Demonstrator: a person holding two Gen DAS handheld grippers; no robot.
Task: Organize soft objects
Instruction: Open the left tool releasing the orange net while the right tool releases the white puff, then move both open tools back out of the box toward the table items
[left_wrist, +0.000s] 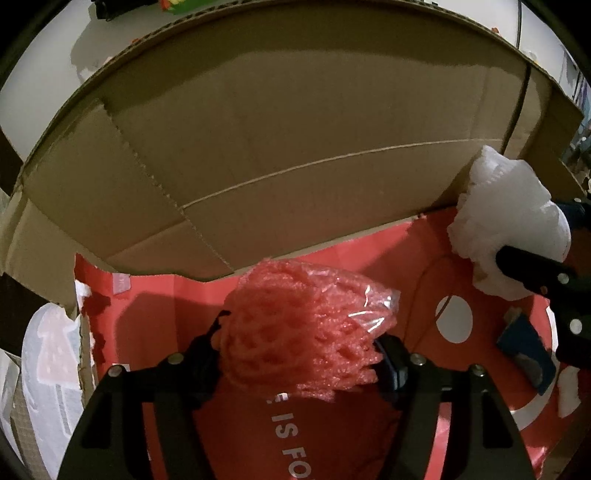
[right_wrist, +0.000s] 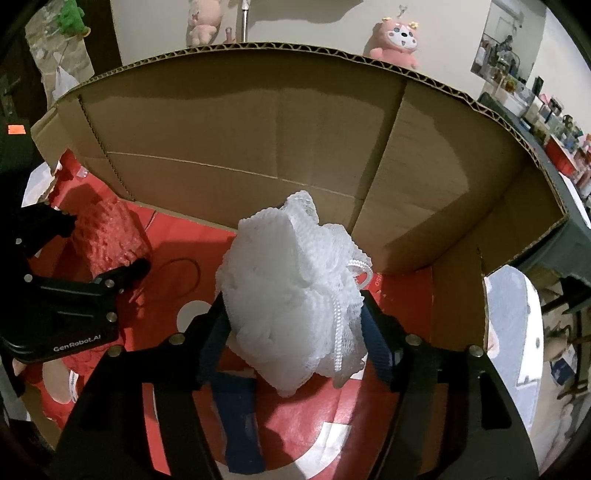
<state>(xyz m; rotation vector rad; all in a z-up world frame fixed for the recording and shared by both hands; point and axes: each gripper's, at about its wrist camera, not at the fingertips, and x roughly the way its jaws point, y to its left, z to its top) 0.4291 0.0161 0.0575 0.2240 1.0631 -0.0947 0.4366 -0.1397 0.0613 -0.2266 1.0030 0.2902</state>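
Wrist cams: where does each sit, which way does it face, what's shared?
Left wrist: on the left gripper, angled down into the cardboard box; its jaws flank the red foam net.
Right wrist: on the right gripper, facing likewise; its jaws flank the white mesh pouf.
Shared: box, net, pouf, each other's gripper.

A cardboard box (right_wrist: 258, 122) with a red printed floor (right_wrist: 399, 306) is seen; a dark blue cloth (right_wrist: 240, 424) lies on that floor toward the near edge.

Pink plush toy (right_wrist: 397, 42) against the wall behind; cluttered shelf (right_wrist: 546, 122) right.
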